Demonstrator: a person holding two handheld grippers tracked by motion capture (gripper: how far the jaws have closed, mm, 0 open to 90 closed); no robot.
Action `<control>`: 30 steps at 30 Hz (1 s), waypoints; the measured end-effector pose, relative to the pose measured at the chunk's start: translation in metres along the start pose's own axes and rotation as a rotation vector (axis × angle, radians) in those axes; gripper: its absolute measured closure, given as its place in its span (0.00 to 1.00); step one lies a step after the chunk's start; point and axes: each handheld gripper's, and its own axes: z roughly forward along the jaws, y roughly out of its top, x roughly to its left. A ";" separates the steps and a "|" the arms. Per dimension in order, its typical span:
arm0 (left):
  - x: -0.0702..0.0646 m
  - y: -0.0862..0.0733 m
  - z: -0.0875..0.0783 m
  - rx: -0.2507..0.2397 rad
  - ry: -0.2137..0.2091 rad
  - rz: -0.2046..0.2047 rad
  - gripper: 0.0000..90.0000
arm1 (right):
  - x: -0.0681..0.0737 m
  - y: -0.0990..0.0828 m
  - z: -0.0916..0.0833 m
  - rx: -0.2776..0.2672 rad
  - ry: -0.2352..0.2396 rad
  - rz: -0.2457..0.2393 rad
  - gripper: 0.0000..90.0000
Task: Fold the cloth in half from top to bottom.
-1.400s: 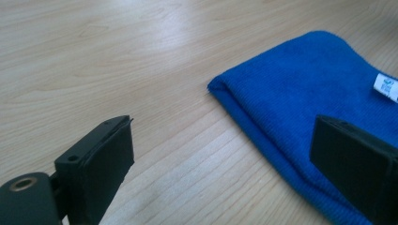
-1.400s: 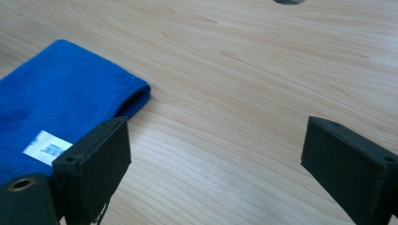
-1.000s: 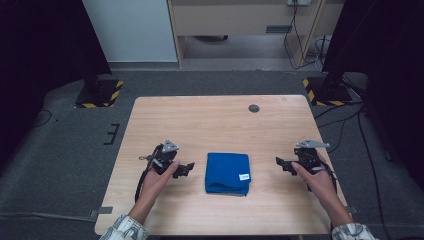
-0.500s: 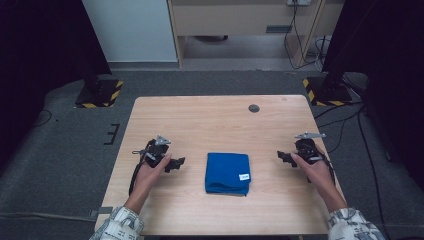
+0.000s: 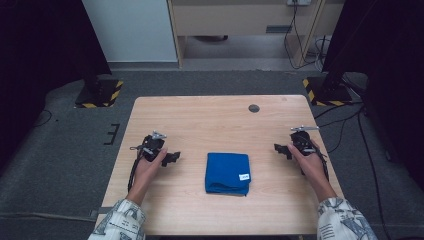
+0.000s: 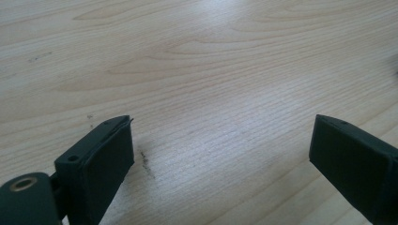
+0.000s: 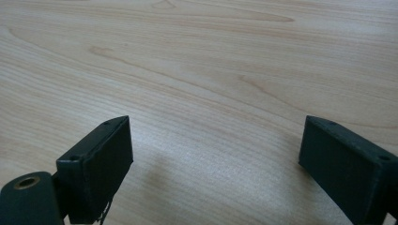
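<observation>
Blue folded cloth (image 5: 228,173) midway between both released hand-held grippers — left (image 5: 171,159), right (image 5: 280,149), small dark disc (image 5: 254,108) — perhaps a grommet — beyond.

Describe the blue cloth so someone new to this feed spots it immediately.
Find the light wooden table in the high view. Near its front edge, midway between the left gripper and the right gripper, lies the folded blue cloth. It is the only blue thing there, with a small white tag at one corner.
</observation>
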 end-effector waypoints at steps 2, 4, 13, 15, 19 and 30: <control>0.001 0.000 0.001 -0.001 0.005 -0.003 0.07 | 0.000 0.000 0.002 0.005 -0.012 0.003 0.11; 0.002 -0.001 0.002 0.002 0.011 -0.006 0.07 | 0.000 -0.001 0.005 0.011 -0.029 0.003 0.11; -0.001 -0.003 0.008 0.013 0.044 0.013 0.05 | 0.004 -0.004 0.008 -0.010 -0.067 -0.030 0.09; -0.002 -0.004 0.009 0.014 0.059 0.036 0.05 | 0.007 -0.006 0.009 -0.008 -0.087 -0.073 0.07; -0.004 -0.008 0.011 -0.016 0.067 0.043 0.01 | 0.009 -0.009 0.010 -0.038 -0.088 -0.071 0.06; -0.008 -0.014 0.007 -0.027 0.068 0.043 0.00 | 0.016 -0.028 -0.007 -0.032 -0.045 -0.113 0.06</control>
